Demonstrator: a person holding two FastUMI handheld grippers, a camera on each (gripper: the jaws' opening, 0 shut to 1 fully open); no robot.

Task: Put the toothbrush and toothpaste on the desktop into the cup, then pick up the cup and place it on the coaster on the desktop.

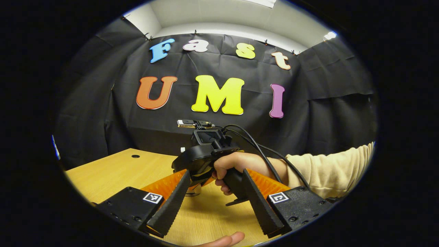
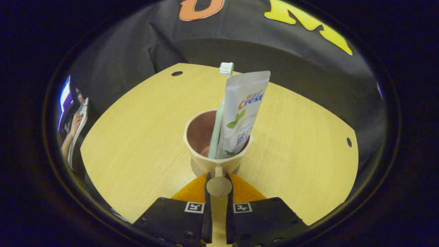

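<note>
Even overhead light, sharp centres, heavy fisheye bending at the rims.
A ceiling panel (image 1: 264, 2) glares white in the left gripper view; the bench (image 2: 137, 137) is evenly lit, its edges bowing; the cup (image 2: 205, 144) casts a soft short shadow; a smeared reflection blurs the far-left rim.

The left gripper view sits low over the counter (image 1: 113, 171), facing the booth wall, with the right tool (image 1: 197, 178) and its hand (image 1: 236, 168) close at frame centre. The right gripper view looks steeply down, very near the cup (image 2: 209, 151) at centre. Both share the counter.
</note>
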